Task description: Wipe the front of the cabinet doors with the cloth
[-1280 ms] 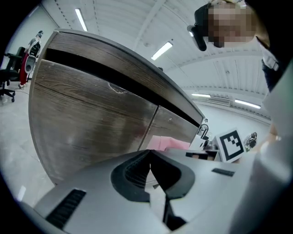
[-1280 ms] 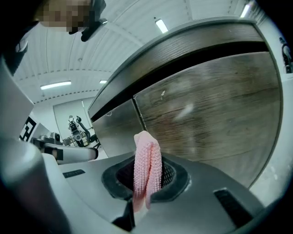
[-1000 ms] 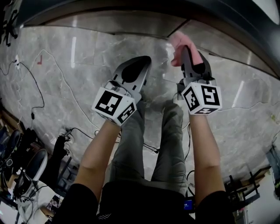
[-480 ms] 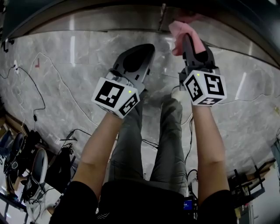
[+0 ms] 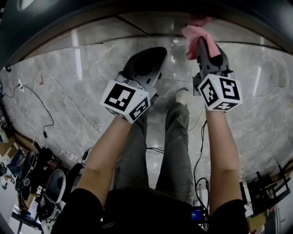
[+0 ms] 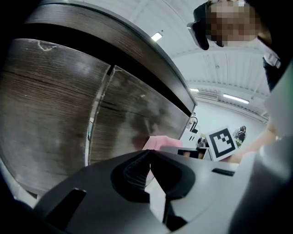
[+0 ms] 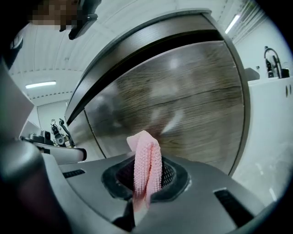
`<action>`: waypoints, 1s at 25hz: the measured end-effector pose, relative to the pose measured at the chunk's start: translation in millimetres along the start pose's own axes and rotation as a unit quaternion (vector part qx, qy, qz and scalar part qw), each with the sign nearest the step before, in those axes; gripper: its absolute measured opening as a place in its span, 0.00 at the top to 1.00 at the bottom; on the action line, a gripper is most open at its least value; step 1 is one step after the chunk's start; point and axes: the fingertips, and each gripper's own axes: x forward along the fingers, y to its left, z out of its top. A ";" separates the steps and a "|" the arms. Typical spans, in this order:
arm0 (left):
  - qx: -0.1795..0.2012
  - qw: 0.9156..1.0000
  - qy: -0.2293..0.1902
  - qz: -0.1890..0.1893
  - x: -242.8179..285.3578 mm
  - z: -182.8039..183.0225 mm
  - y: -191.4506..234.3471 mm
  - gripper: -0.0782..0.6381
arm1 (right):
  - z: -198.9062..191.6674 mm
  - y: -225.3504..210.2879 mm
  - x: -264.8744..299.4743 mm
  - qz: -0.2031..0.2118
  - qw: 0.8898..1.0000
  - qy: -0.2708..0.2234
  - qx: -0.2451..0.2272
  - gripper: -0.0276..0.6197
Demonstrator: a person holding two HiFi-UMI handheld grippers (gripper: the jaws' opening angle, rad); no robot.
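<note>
A folded pink cloth (image 7: 145, 164) sticks up between the jaws of my right gripper (image 7: 146, 183), which is shut on it. In the head view the pink cloth (image 5: 194, 34) reaches the dark bottom edge of the cabinet (image 5: 137, 11), held out by the right gripper (image 5: 204, 45). The wood-grain cabinet doors (image 7: 183, 109) fill the right gripper view just ahead of the cloth. My left gripper (image 5: 149, 59) hangs beside it, jaws shut with nothing between them (image 6: 149, 161). The left gripper view shows two wood-grain doors (image 6: 50, 114) with a seam and the pink cloth (image 6: 158, 142) at the right.
Grey marble floor (image 5: 68, 91) lies below, crossed by thin cables (image 5: 36, 105). The person's legs in grey trousers (image 5: 171, 146) stand between the arms. Chairs and gear (image 5: 46, 192) sit at the lower left, a white counter with a tap (image 7: 272, 82) to the right.
The right gripper with the pink cloth has moved up and forward toward the cabinet front. The left gripper has moved forward alongside it. The head view has tilted, showing more cabinet edge.
</note>
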 end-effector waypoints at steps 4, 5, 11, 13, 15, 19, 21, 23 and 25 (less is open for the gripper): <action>0.012 1.000 0.004 -0.019 26.9 7.0 -35.5 0.88 | 12.9 -43.6 -28.6 -0.024 1.000 -0.006 0.005 0.89; 0.014 1.000 0.005 -0.023 32.8 8.5 -43.0 0.88 | 16.1 -53.8 -35.3 -0.031 0.999 -0.009 0.006 0.89; 0.020 0.999 0.009 -0.042 60.7 4.3 -73.1 0.88 | 22.1 -103.8 -62.6 -0.069 0.997 -0.022 0.014 0.89; 0.021 0.998 0.012 -0.049 69.7 2.5 -82.4 0.88 | 23.5 -118.2 -70.3 -0.081 0.996 -0.026 0.018 0.89; 0.021 0.998 0.017 -0.054 79.5 0.7 -93.0 0.88 | 23.9 -133.1 -78.9 -0.092 0.995 -0.027 0.023 0.89; 0.022 0.998 0.022 -0.062 97.5 -5.8 -111.6 0.88 | 18.5 -159.7 -94.5 -0.108 0.993 -0.023 0.030 0.89; 0.023 0.997 0.020 -0.068 103.7 -6.3 -122.7 0.88 | 18.6 -173.5 -105.4 -0.120 0.992 -0.025 0.033 0.89; 0.022 0.997 0.018 -0.074 105.9 -5.4 -131.0 0.88 | 20.2 -183.1 -114.9 -0.130 0.990 -0.029 0.037 0.89; 0.020 0.996 0.018 -0.080 104.3 -5.3 -133.1 0.88 | 21.9 -183.6 -119.8 -0.131 0.990 -0.036 0.039 0.89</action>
